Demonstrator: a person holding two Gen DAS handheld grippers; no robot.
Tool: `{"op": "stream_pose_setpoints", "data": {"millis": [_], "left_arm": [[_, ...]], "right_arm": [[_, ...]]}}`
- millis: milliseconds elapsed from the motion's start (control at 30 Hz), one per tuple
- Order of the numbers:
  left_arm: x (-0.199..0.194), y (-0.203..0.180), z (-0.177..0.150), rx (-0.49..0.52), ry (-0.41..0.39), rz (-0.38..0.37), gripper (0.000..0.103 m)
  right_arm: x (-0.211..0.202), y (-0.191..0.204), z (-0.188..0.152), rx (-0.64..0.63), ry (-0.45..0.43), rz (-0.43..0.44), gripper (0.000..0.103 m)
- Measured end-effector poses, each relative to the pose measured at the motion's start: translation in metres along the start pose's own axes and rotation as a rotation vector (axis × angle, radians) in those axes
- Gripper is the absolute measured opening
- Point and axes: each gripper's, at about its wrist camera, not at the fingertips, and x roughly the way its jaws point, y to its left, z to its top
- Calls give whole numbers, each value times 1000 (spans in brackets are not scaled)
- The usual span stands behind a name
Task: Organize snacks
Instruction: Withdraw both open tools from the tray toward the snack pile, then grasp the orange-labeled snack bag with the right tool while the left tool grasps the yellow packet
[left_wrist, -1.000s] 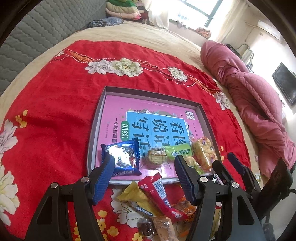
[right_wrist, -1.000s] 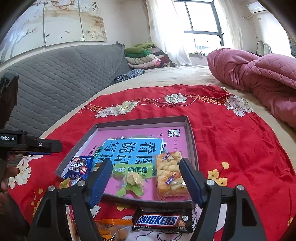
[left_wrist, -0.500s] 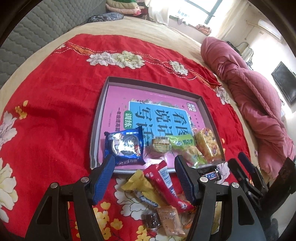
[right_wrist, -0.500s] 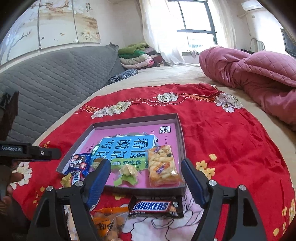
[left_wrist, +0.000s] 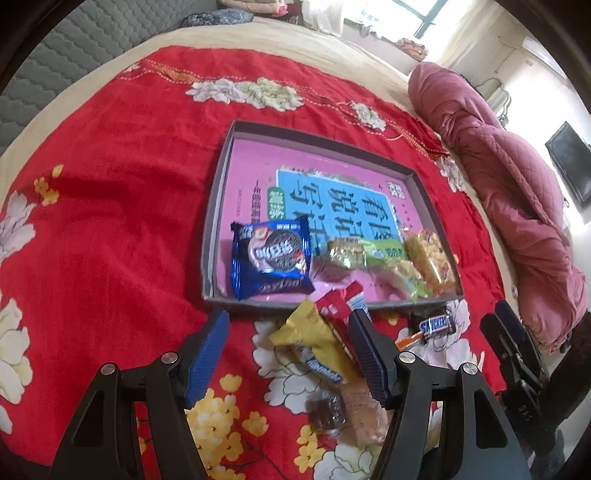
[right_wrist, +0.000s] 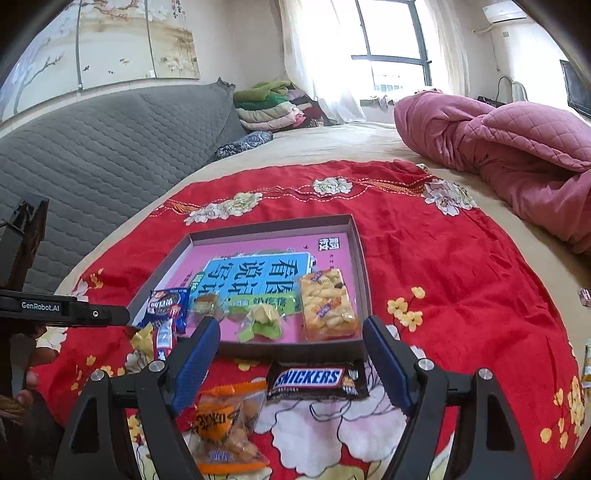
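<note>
On the bed, the left gripper (left_wrist: 289, 345) has sunk toward the yellow packet (left_wrist: 314, 341), jaws spread and empty; the right gripper (right_wrist: 291, 360), also spread, now frames the Snickers bar (right_wrist: 314, 380). Both snacks lie outside the tray (left_wrist: 214, 236), awaiting pickup.

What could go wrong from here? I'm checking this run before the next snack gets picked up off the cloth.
1. The yellow packet and red packet overlap between the open left gripper fingers, so a grasp may catch both.
2. The Snickers bar lies against the tray wall; the open right gripper could bump or shift the tray.
3. The soft red cloth could bunch up under the fingertips.
</note>
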Motion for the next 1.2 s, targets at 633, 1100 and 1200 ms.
{"op": "stream_pose_setpoints", "data": {"millis": [633, 1100, 1200], "left_arm": [[25, 11, -21, -44, 102, -27, 69], [41, 16, -25, -98, 92, -131, 68], [44, 17, -26, -115, 88, -157, 68]], "right_arm": [[-7, 11, -17, -51, 88, 13, 79], [7, 20, -31, -98, 189, 25, 79], [10, 22, -33, -109, 205, 28, 79]]}}
